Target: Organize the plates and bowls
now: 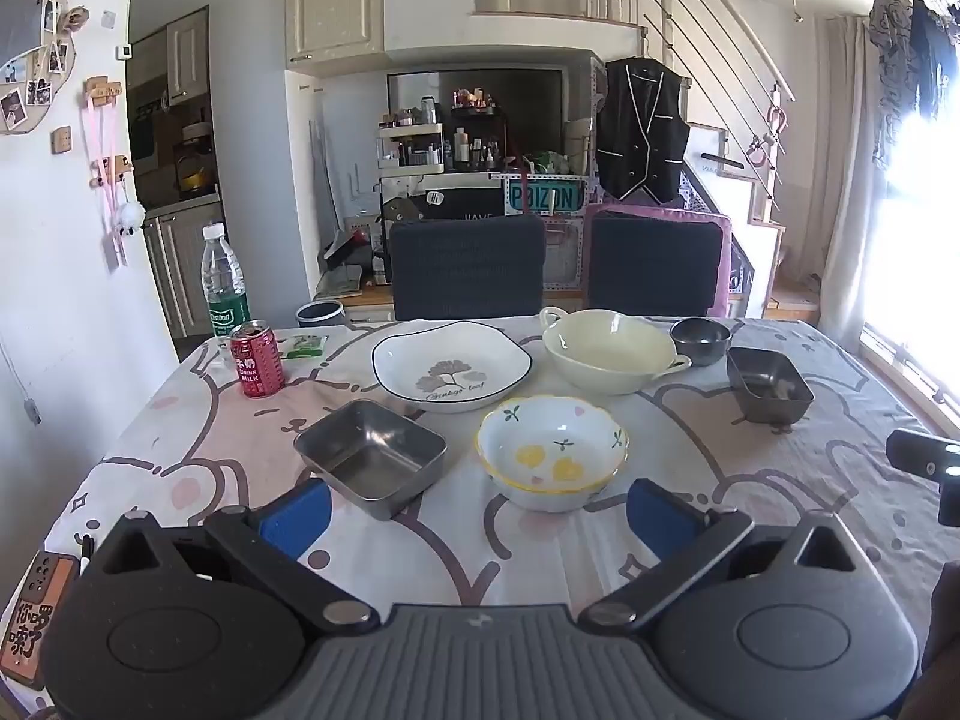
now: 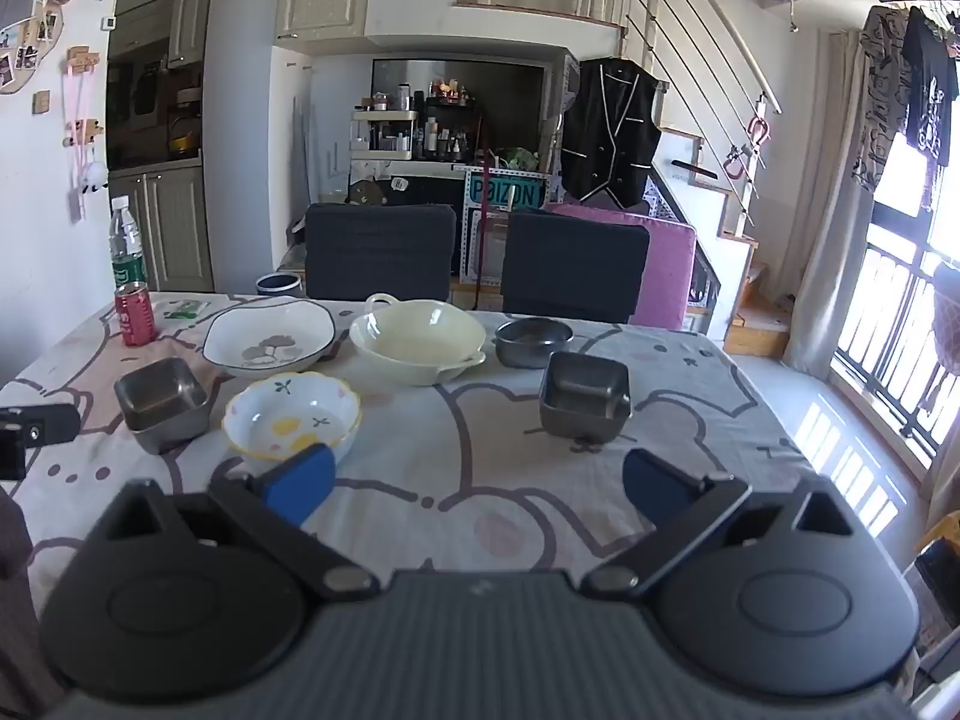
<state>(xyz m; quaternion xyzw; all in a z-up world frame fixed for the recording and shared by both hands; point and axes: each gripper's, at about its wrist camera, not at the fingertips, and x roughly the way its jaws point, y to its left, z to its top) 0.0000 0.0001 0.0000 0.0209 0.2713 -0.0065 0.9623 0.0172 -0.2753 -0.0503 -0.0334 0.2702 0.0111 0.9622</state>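
Note:
On the cartoon tablecloth stand a white ginkgo-leaf plate (image 1: 451, 365) (image 2: 268, 339), a cream two-handled bowl (image 1: 609, 355) (image 2: 418, 338), a flowered bowl with a yellow rim (image 1: 552, 449) (image 2: 292, 418), a square steel dish (image 1: 370, 455) (image 2: 161, 401), a second square steel dish (image 1: 769, 385) (image 2: 584, 396) and a small round steel bowl (image 1: 701, 339) (image 2: 533, 341). My left gripper (image 1: 478, 516) is open, low over the near table, short of the steel dish and flowered bowl. My right gripper (image 2: 478, 489) is open too, its left pad just before the flowered bowl. Neither holds anything.
A red milk can (image 1: 257, 360) (image 2: 134, 313), a water bottle (image 1: 225, 285) (image 2: 126, 246) and a green packet (image 1: 305, 346) sit at the far left. Two dark chairs (image 1: 468, 267) (image 2: 575, 267) stand behind the table. A window is on the right.

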